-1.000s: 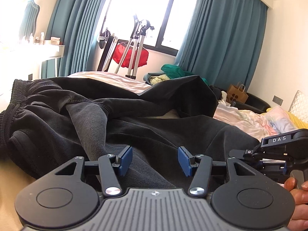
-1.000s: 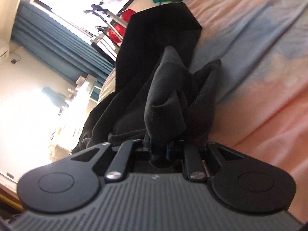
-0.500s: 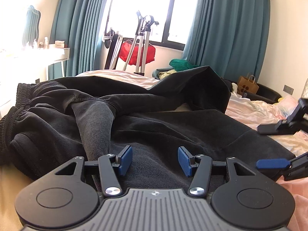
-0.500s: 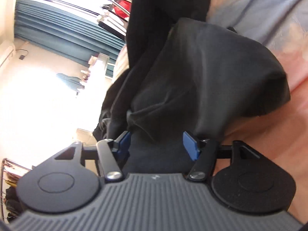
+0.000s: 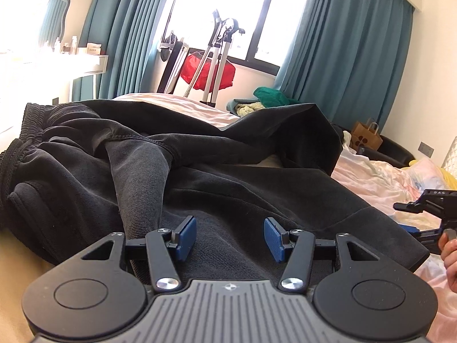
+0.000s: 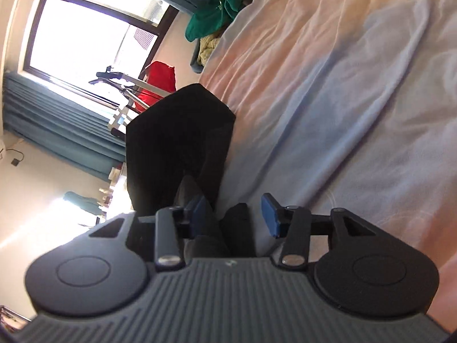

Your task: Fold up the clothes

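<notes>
I see the black garment spread crumpled across the bed, its ribbed waistband at the left of the left wrist view and one leg reaching back toward the window.

My left tool points slightly downward over the near fabric. Its jaws stand apart, released; cloth lies beneath and between them, but the blue pads press on nothing.

My right tool is rolled well onto its side, so the room appears tilted in its view. Its jaws have just been closing from a wider gape, yet they are released: the pads are apart. A fold of the garment sits in the gap, close against the left pad; I cannot tell whether it touches. The right pad is clear, over the pink-and-blue sheet.

In the left wrist view that right tool sits at the far right edge, beside the garment's hem, with fingers of the hand on its body.
</notes>
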`<state>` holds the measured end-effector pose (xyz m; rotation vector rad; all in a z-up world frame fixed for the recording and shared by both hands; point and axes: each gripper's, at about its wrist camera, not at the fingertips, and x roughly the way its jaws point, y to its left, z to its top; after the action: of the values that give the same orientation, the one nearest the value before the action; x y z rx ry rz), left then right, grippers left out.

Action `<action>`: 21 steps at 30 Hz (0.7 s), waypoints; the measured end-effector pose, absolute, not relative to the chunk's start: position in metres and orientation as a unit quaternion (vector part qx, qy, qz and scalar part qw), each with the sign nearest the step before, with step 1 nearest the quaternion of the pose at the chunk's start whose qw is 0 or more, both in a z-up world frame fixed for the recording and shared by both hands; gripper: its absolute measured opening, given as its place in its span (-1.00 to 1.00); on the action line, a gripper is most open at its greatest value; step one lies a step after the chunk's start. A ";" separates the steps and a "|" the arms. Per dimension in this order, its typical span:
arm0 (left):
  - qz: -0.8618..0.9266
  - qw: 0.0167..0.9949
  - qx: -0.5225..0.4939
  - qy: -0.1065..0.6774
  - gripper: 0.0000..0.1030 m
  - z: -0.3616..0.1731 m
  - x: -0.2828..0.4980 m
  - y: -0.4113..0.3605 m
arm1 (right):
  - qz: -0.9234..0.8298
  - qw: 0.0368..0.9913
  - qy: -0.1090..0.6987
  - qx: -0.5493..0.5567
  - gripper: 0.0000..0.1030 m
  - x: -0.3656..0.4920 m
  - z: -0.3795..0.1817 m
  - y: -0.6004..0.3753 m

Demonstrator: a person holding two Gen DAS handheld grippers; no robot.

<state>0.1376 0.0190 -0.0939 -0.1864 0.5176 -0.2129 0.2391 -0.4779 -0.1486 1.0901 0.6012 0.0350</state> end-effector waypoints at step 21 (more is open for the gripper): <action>-0.103 0.952 -0.118 0.264 0.10 -0.093 0.140 0.018 | 0.077 0.859 0.379 0.336 -0.84 0.306 -0.171 -0.402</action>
<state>0.1404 0.0181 -0.0930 -0.2396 0.5364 -0.2087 0.3058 -0.4024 -0.1715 0.7063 0.7950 0.1607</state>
